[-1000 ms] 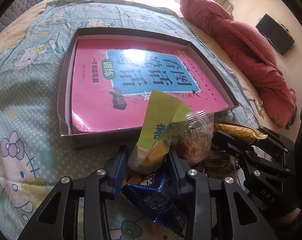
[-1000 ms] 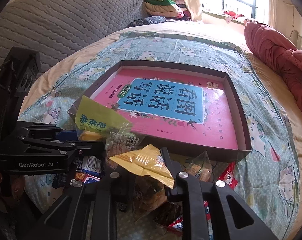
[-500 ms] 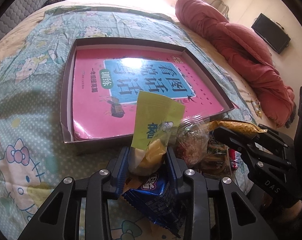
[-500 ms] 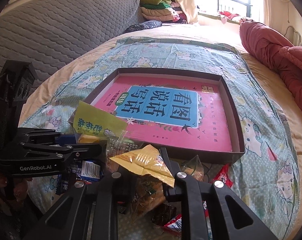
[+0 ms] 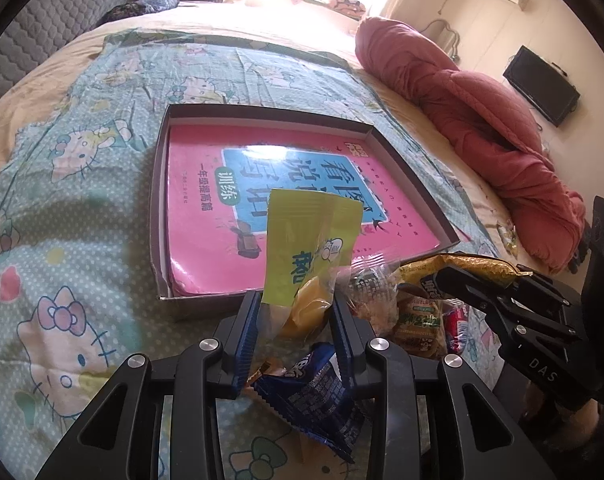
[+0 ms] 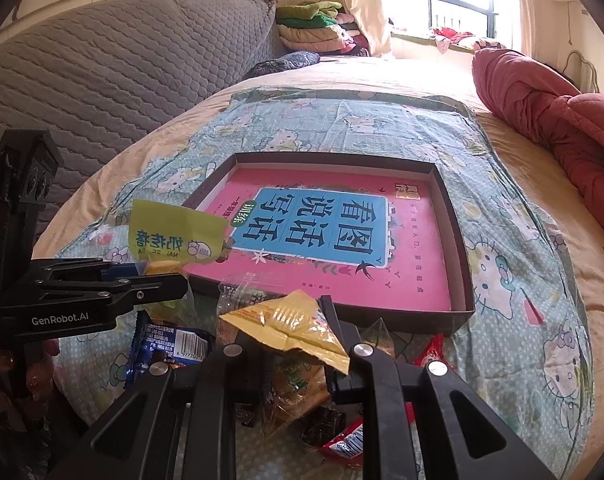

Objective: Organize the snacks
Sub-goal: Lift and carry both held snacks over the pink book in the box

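Your left tool [image 5: 293, 320] is clamped on the green pack [image 5: 308, 244], jaws just closing; pack stands upright. The right tool [image 6: 291, 344] pinches the yellow pack [image 6: 285, 324]. The box [image 5: 157, 216] lies straight ahead, nr bed's near edge; left is closer.

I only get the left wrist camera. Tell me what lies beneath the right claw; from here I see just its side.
Observer: In the right wrist view, a dark brown wrapped snack and a red packet lie loose beneath the right claw, which is shut on the gold packet.
Operator: Describe the blue packet's other face.
Observer: The blue packet shows a white panel with a barcode on that side.
Operator: Check what holds my left claw.
Observer: A hand grips the handle below the left claw, at the frame's lower left edge.
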Demonstrator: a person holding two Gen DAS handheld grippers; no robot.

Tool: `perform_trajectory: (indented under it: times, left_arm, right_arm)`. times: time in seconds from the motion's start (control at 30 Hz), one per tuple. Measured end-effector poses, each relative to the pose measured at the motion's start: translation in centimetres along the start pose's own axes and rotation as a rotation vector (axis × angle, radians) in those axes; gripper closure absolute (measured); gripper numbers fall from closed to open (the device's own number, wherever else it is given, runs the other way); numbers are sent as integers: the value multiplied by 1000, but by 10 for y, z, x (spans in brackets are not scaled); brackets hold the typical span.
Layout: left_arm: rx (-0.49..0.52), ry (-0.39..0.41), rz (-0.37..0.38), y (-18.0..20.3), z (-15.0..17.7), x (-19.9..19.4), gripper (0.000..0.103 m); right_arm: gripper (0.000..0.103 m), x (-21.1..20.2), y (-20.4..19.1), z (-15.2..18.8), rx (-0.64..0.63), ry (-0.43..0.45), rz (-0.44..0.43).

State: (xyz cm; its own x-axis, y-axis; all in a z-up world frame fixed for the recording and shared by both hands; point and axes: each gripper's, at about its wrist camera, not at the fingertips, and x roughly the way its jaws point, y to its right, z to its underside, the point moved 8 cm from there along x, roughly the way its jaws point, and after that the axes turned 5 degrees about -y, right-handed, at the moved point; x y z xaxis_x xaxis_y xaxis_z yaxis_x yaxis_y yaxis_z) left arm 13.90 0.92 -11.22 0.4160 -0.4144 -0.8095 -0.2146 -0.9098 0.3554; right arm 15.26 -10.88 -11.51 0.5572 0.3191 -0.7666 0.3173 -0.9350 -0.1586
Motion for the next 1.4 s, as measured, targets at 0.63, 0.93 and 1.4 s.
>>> perform_trajectory:
  times: [0.63,0.93,1.4]
  left_arm:
    - [-34,93,-5,-4,-4,-34,67]
    - [-63,156,-9,-13,-12,-50,67]
    - [-95,198,-19,-23,-22,-59,67]
  right_arm:
    - [83,-28,5,-10,22,59,5]
    - [83,-37,9,-18,32,87,8]
    - [83,-47,18,-28,45,130,28]
